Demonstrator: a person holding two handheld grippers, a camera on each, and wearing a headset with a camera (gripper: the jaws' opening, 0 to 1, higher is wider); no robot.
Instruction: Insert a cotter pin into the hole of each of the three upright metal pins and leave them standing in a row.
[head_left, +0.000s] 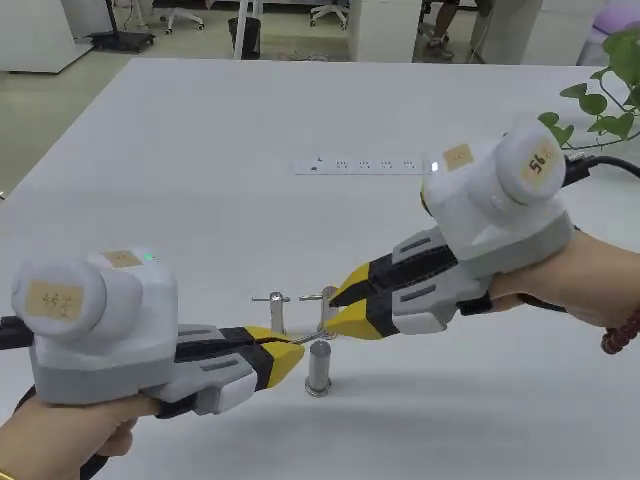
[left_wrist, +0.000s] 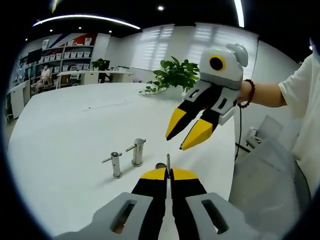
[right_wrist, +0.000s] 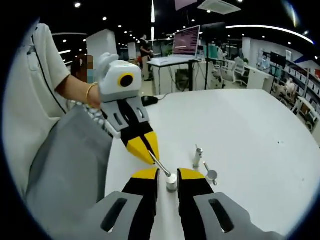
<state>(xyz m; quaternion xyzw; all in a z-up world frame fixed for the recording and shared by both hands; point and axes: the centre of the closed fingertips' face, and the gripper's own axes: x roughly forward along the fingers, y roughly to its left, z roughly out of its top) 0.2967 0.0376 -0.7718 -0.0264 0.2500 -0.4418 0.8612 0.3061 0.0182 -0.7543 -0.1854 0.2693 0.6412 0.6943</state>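
Left tool (left_wrist: 169, 171) is clamped on the cotter pin (right_wrist: 160, 164), whose long axis points off the tips at the bare pin (right_wrist: 172, 183) just ahead. Right tool (right_wrist: 170, 174) has jaws apart, straddling that pin; contact unclear. The pinned upright (left_wrist: 138, 151) and its neighbour (left_wrist: 116, 164) stand ahead-left of the left tool.

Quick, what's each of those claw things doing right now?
Left gripper: closed on a cotter pin.
Right gripper: open, holding nothing.
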